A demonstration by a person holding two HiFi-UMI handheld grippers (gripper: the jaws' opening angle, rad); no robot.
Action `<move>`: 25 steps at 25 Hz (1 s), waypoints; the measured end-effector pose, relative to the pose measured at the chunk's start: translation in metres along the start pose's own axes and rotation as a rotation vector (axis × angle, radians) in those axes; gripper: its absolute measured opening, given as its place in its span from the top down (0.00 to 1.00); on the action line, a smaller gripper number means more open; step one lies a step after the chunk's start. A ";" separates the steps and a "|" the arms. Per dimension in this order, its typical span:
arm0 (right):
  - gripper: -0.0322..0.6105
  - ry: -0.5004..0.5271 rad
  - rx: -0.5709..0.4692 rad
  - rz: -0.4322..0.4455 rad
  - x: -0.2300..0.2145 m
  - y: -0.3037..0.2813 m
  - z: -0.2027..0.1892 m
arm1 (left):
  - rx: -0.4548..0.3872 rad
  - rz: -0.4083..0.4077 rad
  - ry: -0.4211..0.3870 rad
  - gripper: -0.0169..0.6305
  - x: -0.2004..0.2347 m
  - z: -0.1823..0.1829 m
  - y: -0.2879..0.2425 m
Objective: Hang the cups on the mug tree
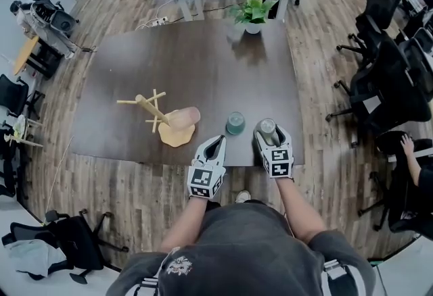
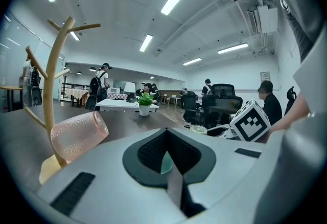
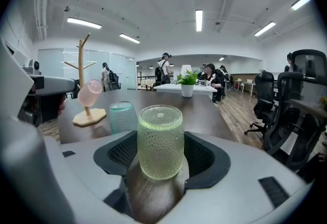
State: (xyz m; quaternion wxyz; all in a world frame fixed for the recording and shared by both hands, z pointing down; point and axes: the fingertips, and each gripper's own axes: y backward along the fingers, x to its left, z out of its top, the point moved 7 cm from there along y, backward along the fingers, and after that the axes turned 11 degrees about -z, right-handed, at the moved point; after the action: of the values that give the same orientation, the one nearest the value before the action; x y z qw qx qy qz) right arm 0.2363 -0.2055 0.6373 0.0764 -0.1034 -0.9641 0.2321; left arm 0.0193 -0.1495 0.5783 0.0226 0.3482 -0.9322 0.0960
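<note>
Right gripper view showed the right gripper (image 3: 160,154) with its jaws set against both sides of the green cup (image 3: 160,138). It seemed to be pinching the cup, which stood upright on the dark surface (image 3: 204,110) in the middle of the frame. Just beyond, to the left, stood the teal cup (image 3: 121,116), apart from the green one. Farther off, left of centre, rose the mug tree (image 3: 83,64), with the pink cup (image 3: 90,92) hung tilted on a lower branch. Left gripper view showed the left gripper (image 2: 168,164) pressed together on nothing, with the tree and pink cup at the left of the frame.

By my reading, the step in hand was the pick-up of the green cup, with one cup hung and two to go. The next move would call for lifting it clear and carrying it leftward past the teal cup without knocking that one. It would then need tipping so that it slips over a free branch. No handle showed on it. In the head view the tree stood left of both grippers, well apart from the right one, towards the surface's lower edge.
</note>
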 end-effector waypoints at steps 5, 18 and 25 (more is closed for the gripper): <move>0.48 -0.024 -0.055 0.018 0.007 0.018 0.017 | -0.020 0.009 -0.007 0.97 0.000 0.006 0.010; 0.48 -0.110 -0.241 0.149 0.040 0.062 0.090 | -0.062 0.126 0.005 0.97 0.005 0.017 0.060; 0.48 -0.175 -0.313 0.285 0.082 0.068 0.132 | -0.064 0.215 -0.001 0.97 0.032 0.029 0.101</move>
State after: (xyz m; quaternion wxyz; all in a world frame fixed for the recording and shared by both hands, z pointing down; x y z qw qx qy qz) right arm 0.1426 -0.1837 0.4977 -0.0578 -0.2286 -0.9670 0.0964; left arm -0.0698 -0.1013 0.5373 0.0226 0.2456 -0.9667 0.0678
